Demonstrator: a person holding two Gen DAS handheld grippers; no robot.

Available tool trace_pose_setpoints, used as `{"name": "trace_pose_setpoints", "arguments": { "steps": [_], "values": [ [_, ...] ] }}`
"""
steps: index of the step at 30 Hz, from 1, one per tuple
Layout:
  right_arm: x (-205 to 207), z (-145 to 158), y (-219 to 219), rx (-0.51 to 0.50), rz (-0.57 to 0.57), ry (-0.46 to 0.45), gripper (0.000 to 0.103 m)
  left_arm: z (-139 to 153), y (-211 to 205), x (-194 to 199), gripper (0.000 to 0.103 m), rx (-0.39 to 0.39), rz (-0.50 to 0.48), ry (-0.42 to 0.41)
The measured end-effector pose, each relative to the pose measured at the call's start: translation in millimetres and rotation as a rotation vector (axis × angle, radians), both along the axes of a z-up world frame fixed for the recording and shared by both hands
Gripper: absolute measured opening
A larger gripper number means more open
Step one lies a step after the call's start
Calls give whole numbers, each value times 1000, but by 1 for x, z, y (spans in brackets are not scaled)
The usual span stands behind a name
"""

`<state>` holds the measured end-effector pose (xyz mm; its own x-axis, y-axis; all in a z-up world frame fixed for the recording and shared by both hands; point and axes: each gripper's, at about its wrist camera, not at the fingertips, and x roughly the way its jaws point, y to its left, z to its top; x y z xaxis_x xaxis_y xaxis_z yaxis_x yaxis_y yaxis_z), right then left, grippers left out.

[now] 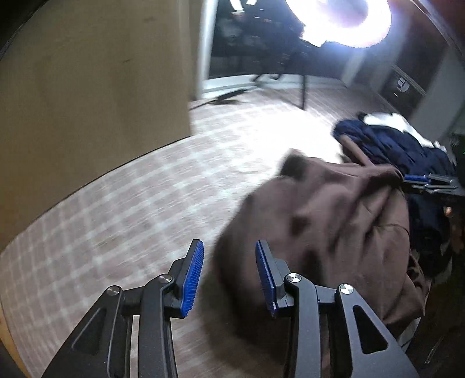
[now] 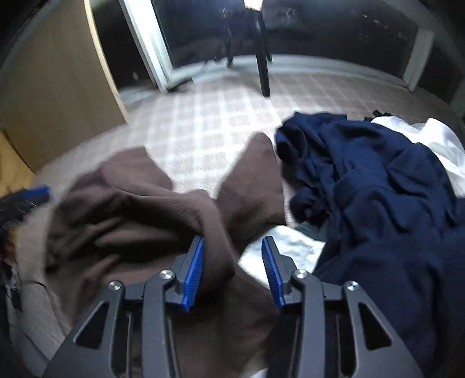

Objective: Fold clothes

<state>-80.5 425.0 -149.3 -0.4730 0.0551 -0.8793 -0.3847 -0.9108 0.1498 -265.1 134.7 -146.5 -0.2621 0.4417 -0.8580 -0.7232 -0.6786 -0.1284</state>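
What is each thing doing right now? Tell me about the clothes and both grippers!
Brown garment: crumpled, unfolded, lying on the checked surface.
Navy garment: bunched in a heap beside the brown one.
White garment: rumpled, partly under the navy one.
Left gripper: open, nothing between its pads.
Right gripper: open, brown cloth between the pads, not pinched.

Looks like a room in someone's home. Checked carpet floor (image 2: 221,116) with a pile of laundry on it, a dark glass sliding door (image 2: 334,32) with a pale frame, a light wood cabinet side (image 1: 96,87), and a bright ring light (image 1: 337,20) on a stand.
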Motion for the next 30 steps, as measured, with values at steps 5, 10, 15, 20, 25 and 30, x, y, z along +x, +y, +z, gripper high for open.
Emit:
{"name": "trace_pose_setpoints", "arguments": {
  "steps": [5, 10, 15, 20, 25, 30],
  "values": [
    [-6, -3, -45, -116, 95, 31, 53, -3, 5, 4, 36, 23, -6, -20],
    [-45, -39, -62, -195, 45, -57, 53, -1, -11, 9, 36, 48, 16, -28],
    [-63, -47, -87, -84, 112, -60, 44, 0, -30, 10, 36, 65, 50, -32],
    [-28, -11, -90, -45, 211, 20, 8, 2, -42, 8, 35, 83, 70, -35],
    [34, 46, -60, -78, 211, 129, 8, 0, -38, 3, 35, 67, 47, -37],
    [88, 46, -25, -47, 71, 68, 8, -3, -16, 1, 35, 55, -16, -56]
  ]
}}
